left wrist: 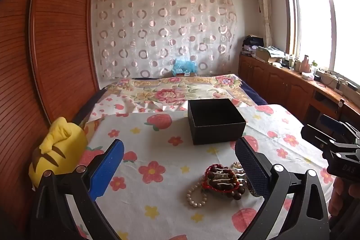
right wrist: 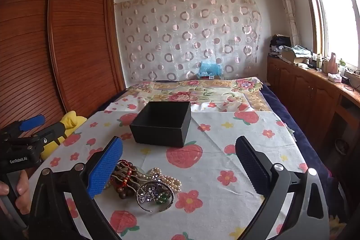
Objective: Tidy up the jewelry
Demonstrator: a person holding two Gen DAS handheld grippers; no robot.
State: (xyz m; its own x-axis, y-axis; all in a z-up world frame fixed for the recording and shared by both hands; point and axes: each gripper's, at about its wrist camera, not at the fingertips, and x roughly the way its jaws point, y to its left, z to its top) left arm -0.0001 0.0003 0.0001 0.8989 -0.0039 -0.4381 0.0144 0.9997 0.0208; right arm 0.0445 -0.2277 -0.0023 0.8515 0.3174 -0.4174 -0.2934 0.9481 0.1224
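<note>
both claws stood wide open and held nothing, which suited a start: no piece had yet been picked. the left gripper [left wrist: 180, 156] hovered tilted down over the strawberry cloth [left wrist: 157, 138], and the heap of jewelry [left wrist: 221, 181] lay low between its fingers, close against the inner face of its right finger [left wrist: 249, 163], apart from the blue pad [left wrist: 108, 165] on the other side. the right gripper [right wrist: 180, 159] hung beside it; from there the same heap [right wrist: 144, 186] sat just under and inside its blue left pad [right wrist: 105, 168], with bare cloth reaching across to the dark right finger [right wrist: 252, 163].

the pieces seemed piled together so they could be sorted one at a time: a pearl strand [left wrist: 196, 195], brown wooden beads with red cord [left wrist: 222, 177], and a silver hair ornament with coloured stones [right wrist: 155, 195] nearest the right claw. the black box [left wrist: 214, 120] waited open and, as far as its dark inside showed, empty, straight ahead of both claws beyond the heap, likely as the place for the pieces. a yellow plush toy [left wrist: 56, 147] lay outside the left claw's blue pad, clear of the work.
</note>
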